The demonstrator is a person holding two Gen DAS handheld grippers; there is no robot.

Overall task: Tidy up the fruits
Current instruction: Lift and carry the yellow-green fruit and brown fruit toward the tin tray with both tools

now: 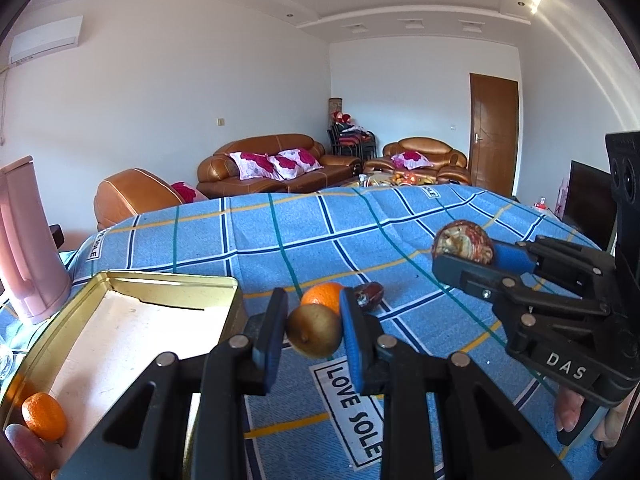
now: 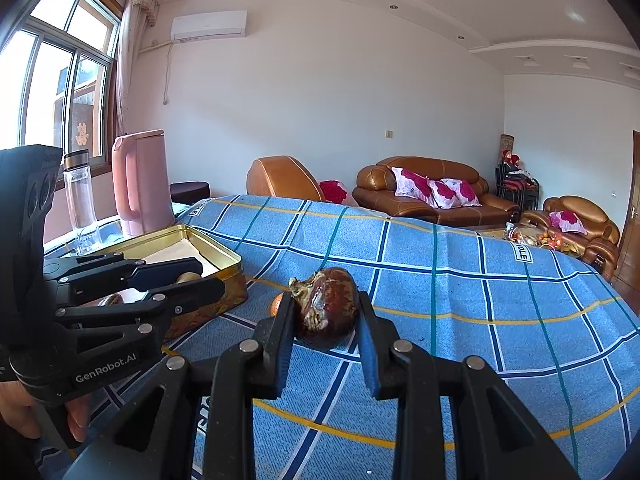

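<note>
My left gripper [image 1: 314,318] is shut on a round brown-green fruit [image 1: 314,338], held just right of the open gold tin [image 1: 168,282]. In the tin's near corner lie an orange [image 1: 44,416] and a reddish fruit [image 1: 24,446]. On the cloth behind the held fruit sit another orange [image 1: 322,298] and a dark red fruit [image 1: 370,295]. My right gripper [image 2: 325,300] is shut on a mottled dark red fruit [image 2: 326,308] above the cloth. The left wrist view also shows the right gripper [image 1: 460,250] with its fruit [image 1: 464,240]. In the right wrist view the left gripper [image 2: 200,276] hovers by the tin [image 2: 224,256].
A blue checked cloth [image 1: 280,240] covers the table. A pink jug [image 2: 140,184] and a clear bottle [image 2: 80,196] stand behind the tin at the far left. A person's hand [image 2: 76,416] holds the left gripper's handle. Brown sofas [image 1: 272,168] stand beyond the table.
</note>
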